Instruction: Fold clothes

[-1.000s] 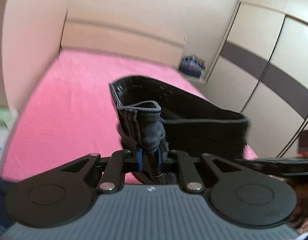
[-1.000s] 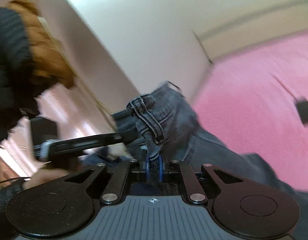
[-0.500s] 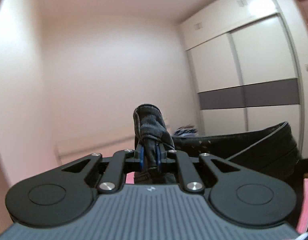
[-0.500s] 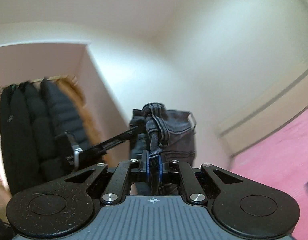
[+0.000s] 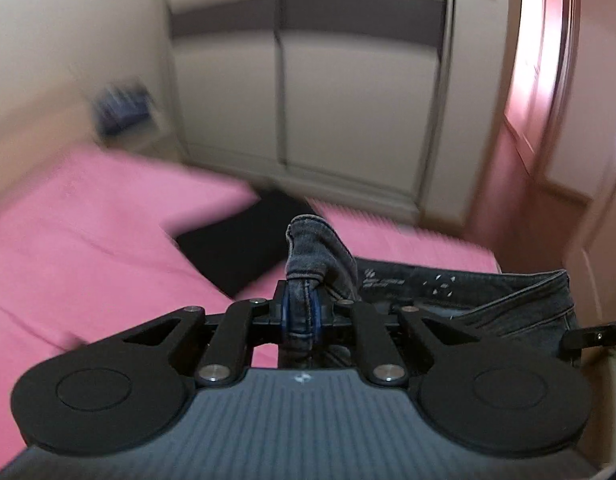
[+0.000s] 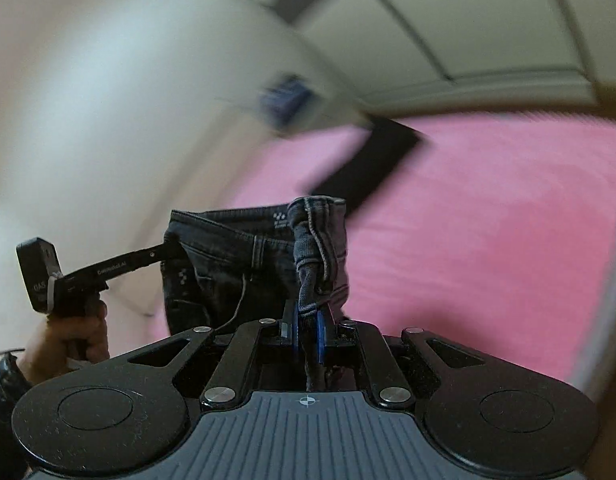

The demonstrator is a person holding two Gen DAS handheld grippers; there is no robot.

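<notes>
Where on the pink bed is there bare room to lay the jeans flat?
Bare pink sheet spreads right of the black cloth toward the bed's edge. More lies left of it, toward the wall. The middle is taken by that cloth; the jeans hang at the near side.

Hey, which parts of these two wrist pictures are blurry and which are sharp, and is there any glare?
Left wrist view: the pink bed and wardrobe are smeared by motion, while the left gripper and the jeans it pinches stay sharp; the doorway glows overexposed. Right wrist view: wall and bed streak, the right gripper and left hand read crisp; fisheye bends straight edges.
</notes>
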